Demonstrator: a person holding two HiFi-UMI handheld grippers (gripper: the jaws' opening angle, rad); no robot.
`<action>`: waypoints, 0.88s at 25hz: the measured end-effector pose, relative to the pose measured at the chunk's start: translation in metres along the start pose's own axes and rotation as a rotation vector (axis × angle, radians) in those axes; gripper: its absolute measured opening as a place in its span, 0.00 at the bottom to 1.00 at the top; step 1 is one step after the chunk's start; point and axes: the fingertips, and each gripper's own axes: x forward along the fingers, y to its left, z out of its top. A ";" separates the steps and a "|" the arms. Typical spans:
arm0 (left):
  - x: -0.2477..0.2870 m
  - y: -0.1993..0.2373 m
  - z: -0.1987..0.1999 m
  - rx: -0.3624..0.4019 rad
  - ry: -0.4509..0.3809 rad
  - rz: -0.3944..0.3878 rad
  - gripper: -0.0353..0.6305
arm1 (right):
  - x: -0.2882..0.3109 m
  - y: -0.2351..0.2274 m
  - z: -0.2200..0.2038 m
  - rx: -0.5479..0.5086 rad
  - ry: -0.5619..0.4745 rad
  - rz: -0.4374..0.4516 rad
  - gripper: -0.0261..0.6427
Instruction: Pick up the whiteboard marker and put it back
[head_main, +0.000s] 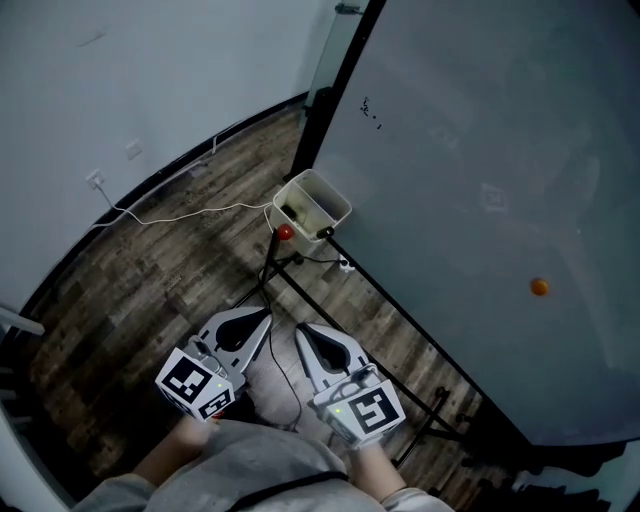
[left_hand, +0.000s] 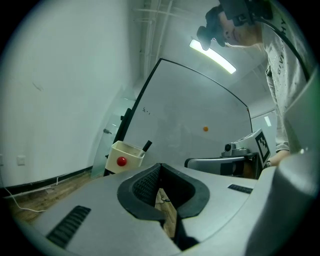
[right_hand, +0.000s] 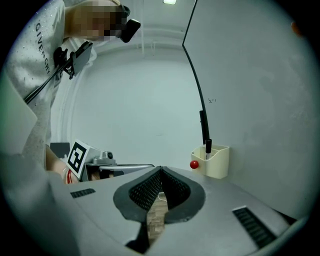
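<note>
Both tools are held out side by side in front of the person, and neither carries anything. The left gripper (left_hand: 160, 167) has its jaws pressed together, the ribbed pads meeting at the tip with only the wood-pattern floor (head_main: 150, 290) showing through the gap behind them. The right gripper (right_hand: 161, 171) is the same, its jaws closed on nothing.

The black whiteboard marker (right_hand: 208, 146) stands upright in a small cream plastic holder box (right_hand: 220, 164). The box is fixed at the edge of the large pale whiteboard (right_hand: 250, 100) and has a round red magnet (right_hand: 194, 164) on its side. From the right jaws the box lies ahead and off to the right, well apart. From the left jaws it lies ahead and a little to the left, also well apart.

As for the step in hand, I would not settle it. A marker in its holder with two empty, closed pairs of jaws fits a reach that has yet to take it, and equally a marker already set back. Only the marker's upper part clears the box rim, so any grip would have to take it there, with the jaws spread beforehand.
</note>
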 end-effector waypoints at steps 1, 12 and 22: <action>-0.001 -0.004 -0.001 -0.001 -0.002 0.008 0.08 | -0.003 0.001 0.001 0.000 -0.005 0.008 0.07; -0.013 -0.042 -0.007 0.019 -0.026 0.077 0.08 | -0.040 0.008 -0.002 -0.008 -0.013 0.057 0.07; -0.025 -0.075 -0.017 0.014 -0.026 0.120 0.08 | -0.069 0.020 -0.009 -0.010 0.002 0.100 0.07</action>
